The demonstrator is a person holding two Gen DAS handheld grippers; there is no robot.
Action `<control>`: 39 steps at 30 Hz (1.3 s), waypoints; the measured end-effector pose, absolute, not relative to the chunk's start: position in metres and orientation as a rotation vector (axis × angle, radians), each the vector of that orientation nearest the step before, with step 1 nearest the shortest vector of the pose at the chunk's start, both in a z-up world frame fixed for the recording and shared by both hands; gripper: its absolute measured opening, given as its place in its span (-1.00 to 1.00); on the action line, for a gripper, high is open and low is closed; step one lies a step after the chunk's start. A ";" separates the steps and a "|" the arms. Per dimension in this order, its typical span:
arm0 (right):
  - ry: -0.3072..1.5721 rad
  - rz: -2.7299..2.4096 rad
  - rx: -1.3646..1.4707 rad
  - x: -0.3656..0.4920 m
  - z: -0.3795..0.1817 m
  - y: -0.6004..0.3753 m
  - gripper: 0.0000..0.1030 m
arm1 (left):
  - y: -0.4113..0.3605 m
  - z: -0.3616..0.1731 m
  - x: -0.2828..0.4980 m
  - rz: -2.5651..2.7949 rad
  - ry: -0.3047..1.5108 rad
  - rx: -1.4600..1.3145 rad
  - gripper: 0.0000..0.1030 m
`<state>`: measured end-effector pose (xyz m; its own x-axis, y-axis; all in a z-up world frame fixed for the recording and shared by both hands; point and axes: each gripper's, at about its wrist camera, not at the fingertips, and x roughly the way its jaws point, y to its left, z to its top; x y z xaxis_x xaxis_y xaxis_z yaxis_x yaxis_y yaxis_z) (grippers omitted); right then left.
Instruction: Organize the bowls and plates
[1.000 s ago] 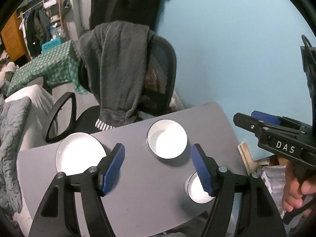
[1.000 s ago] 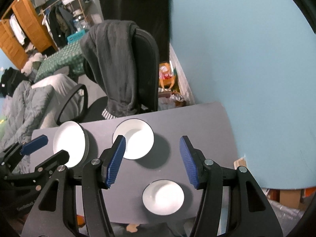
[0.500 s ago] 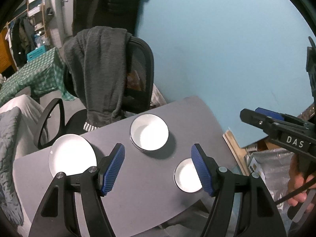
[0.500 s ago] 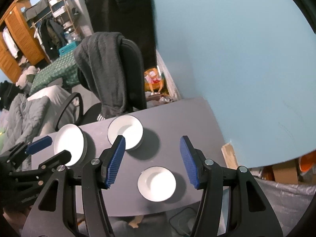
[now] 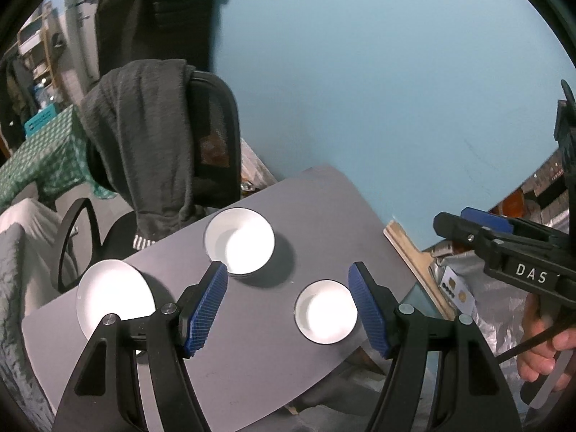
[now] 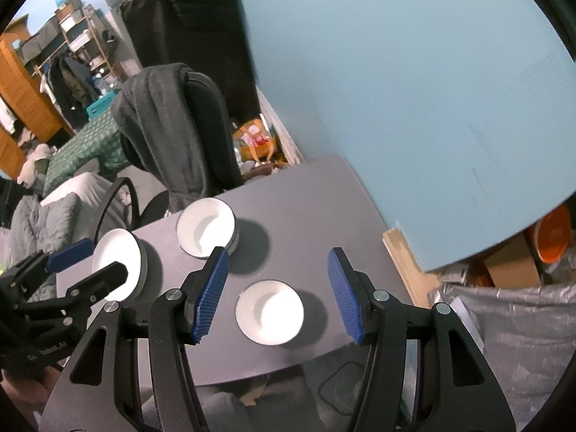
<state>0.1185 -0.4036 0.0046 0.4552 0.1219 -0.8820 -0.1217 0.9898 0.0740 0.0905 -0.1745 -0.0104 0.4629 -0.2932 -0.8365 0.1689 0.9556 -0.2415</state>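
Three white dishes sit apart on the grey counter (image 5: 252, 360). The small bowl (image 5: 325, 311) lies nearest the front edge; in the left wrist view it shows between the blue pads of the left gripper (image 5: 289, 309), and in the right wrist view the same small bowl (image 6: 270, 312) shows between the pads of the right gripper (image 6: 277, 297). Both grippers hang above the counter with jaws spread wide and nothing between them. The larger bowl (image 5: 239, 240) stands farther back, toward the office chair (image 5: 216, 151) with a dark grey garment (image 5: 144, 144) draped over its back. The plate (image 5: 113, 297) rests at the counter's left end, well apart from the small bowl; its lower edge is hidden behind the left gripper's frame. A blue wall (image 5: 396, 90) rises behind the counter.
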 end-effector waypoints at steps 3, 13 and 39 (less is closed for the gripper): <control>1.094 0.131 0.008 0.113 0.003 -0.411 0.08 | -0.181 -0.012 0.093 -0.306 1.058 -0.117 0.38; 1.134 0.070 0.030 0.112 -0.012 -0.431 0.08 | -0.199 -0.033 0.105 -0.358 1.117 -0.088 0.38; 1.301 0.051 0.015 0.125 -0.128 -0.447 0.08 | -0.221 -0.139 0.131 -0.403 1.273 -0.031 0.38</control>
<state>0.1251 -0.4472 -0.1277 0.2651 0.0464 -0.9631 -0.0294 0.9988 0.0401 0.1315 -0.2215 -0.1389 0.2336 -0.3105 -0.9214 0.2762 0.9298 -0.2433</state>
